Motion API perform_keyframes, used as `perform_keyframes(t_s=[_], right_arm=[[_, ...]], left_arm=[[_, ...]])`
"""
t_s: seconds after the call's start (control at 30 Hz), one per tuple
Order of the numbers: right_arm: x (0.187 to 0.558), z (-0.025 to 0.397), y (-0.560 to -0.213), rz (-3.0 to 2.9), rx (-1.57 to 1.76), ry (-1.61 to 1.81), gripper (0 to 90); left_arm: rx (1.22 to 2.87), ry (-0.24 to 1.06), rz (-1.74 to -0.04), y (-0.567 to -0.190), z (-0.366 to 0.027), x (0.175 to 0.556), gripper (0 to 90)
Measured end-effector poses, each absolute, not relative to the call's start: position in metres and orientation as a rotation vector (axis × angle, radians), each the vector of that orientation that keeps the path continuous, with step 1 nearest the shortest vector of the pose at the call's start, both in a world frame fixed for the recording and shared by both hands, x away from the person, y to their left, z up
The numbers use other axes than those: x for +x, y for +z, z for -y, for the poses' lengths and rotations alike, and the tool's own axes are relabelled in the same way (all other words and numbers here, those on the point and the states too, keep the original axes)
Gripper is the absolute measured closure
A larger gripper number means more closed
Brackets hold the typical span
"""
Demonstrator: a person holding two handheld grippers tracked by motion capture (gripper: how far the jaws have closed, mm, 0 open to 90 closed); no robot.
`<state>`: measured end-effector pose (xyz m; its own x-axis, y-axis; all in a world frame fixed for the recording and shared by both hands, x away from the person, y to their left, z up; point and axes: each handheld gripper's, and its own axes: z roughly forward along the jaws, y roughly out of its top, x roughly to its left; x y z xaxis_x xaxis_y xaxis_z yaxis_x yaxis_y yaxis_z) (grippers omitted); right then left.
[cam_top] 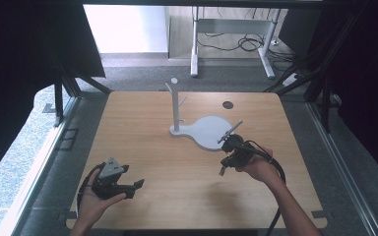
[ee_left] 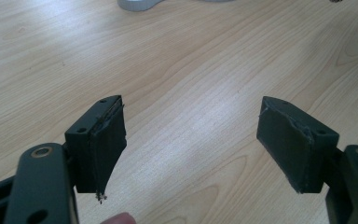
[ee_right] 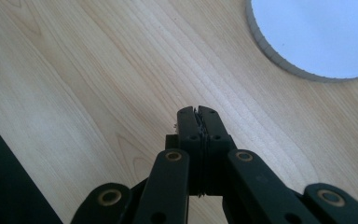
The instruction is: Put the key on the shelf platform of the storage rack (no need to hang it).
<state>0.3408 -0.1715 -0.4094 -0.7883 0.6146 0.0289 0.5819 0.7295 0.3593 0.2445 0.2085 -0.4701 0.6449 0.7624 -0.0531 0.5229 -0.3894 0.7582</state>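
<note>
A grey stand with a post and side pegs (cam_top: 176, 105) rises from a flat grey base (cam_top: 207, 132) on the wooden table (cam_top: 142, 147). My left gripper (cam_top: 137, 187) is held low over the near left of the table, jaws wide apart and empty; in the left gripper view its pads (ee_left: 105, 140) frame bare wood, with a gripper midpoint (ee_left: 191, 140). My right gripper (cam_top: 222, 170) hovers just in front of the base, jaws pressed together on nothing (ee_right: 198, 116). The base's rounded edge (ee_right: 307, 42) lies beyond its tips.
A small dark round hole (cam_top: 228, 104) sits near the table's far right corner. Beyond the far edge stand a white desk frame (cam_top: 231, 44) and cables on the floor. Dark frame struts flank the table on both sides.
</note>
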Motion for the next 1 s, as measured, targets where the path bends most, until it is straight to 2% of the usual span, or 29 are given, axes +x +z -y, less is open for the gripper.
perform_keyframes(t_s=[1.0], right_arm=[[0.374, 0.159, -0.384, -2.796, 1.014, 0.561, 89.5]], left_arm=[[2.084, 0.393, -1.000, -0.470, -0.209, 0.245, 24.0]])
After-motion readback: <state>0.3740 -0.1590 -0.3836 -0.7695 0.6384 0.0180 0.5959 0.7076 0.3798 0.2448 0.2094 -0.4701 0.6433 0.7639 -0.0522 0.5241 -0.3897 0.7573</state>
